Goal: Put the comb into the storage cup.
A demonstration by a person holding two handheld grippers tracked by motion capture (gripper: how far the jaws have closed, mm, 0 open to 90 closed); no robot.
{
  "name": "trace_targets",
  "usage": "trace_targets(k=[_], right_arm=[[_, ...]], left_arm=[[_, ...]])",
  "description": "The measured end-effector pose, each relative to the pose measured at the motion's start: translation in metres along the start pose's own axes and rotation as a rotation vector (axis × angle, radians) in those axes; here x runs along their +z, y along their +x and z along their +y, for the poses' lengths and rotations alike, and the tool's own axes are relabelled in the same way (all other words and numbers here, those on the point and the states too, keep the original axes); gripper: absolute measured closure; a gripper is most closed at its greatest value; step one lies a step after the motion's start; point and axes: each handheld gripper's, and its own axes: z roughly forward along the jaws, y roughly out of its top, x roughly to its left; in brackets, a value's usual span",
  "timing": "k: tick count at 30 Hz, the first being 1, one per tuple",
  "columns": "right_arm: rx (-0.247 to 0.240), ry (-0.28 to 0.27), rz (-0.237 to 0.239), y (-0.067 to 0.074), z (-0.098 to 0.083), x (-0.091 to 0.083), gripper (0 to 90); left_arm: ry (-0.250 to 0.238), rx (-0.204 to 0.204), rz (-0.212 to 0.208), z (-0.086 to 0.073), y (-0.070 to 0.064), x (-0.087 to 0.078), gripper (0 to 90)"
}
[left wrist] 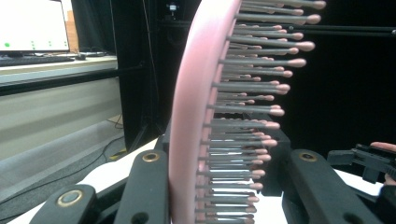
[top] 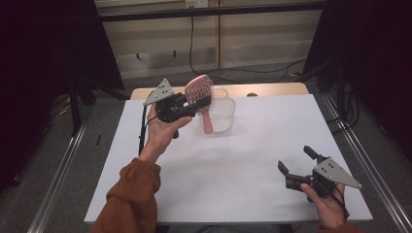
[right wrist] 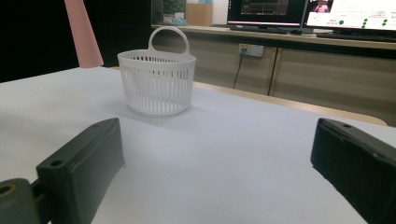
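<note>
We hold a pink hairbrush in the left gripper, raised above the far left part of the white surface. The jaws are clamped on the brush head: in the left gripper view one jaw lies against the smooth pink back of the hairbrush, while the other stands on the bristle side. The head points up and slightly away, and the handle hangs down in front of the white basket, its tip clear of the surface. In the right gripper view that handle comes down at the left of the basket.

The basket stands upright on the surface near its far edge, its loop handle up; whether anything lies inside it we cannot tell.

Our right gripper sits low near the near right corner of the surface, well apart from the basket and the brush. Its jaws stand wide apart with only bare surface between them, and they point toward the basket.
</note>
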Motion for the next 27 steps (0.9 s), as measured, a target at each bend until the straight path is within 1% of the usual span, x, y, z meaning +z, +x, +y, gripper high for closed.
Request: trace_targets(k=[3, 11, 13, 17, 20, 21, 24, 26, 27], right_arm=[[-0.001, 0.000, -0.002, -0.001, 0.000, 0.000, 2.0], [0.006, -0.004, 0.002, -0.001, 0.001, 0.000, 2.0], [0.007, -0.005, 0.002, -0.001, 0.001, 0.000, 2.0], [0.013, -0.006, 0.007, -0.001, 0.001, 0.000, 1.9], [0.015, -0.009, 0.010, -0.002, 0.001, 0.000, 1.8], [0.014, -0.008, 0.009, -0.002, 0.001, 0.000, 1.8], [0.016, -0.009, 0.010, -0.001, 0.001, -0.001, 1.8], [0.016, -0.009, 0.010, -0.001, 0.001, -0.001, 1.8], [0.017, -0.009, 0.011, -0.001, 0.001, -0.001, 1.8]], left_arm=[[-0.003, -0.003, 0.002, 0.002, 0.003, 0.002, 64.0], [-0.010, 0.015, 0.028, 0.015, 0.010, 0.009, 64.0], [-0.012, 0.004, 0.041, 0.016, 0.012, 0.012, 64.0], [-0.014, 0.000, 0.046, 0.018, 0.017, 0.015, 64.0], [-0.014, 0.017, 0.055, 0.020, 0.019, 0.017, 64.0], [-0.019, 0.012, 0.061, 0.020, 0.019, 0.018, 64.0], [-0.015, 0.022, 0.062, 0.024, 0.022, 0.020, 64.0], [-0.014, 0.035, 0.070, 0.026, 0.023, 0.021, 64.0], [-0.020, 0.035, 0.076, 0.028, 0.024, 0.022, 64.0]])
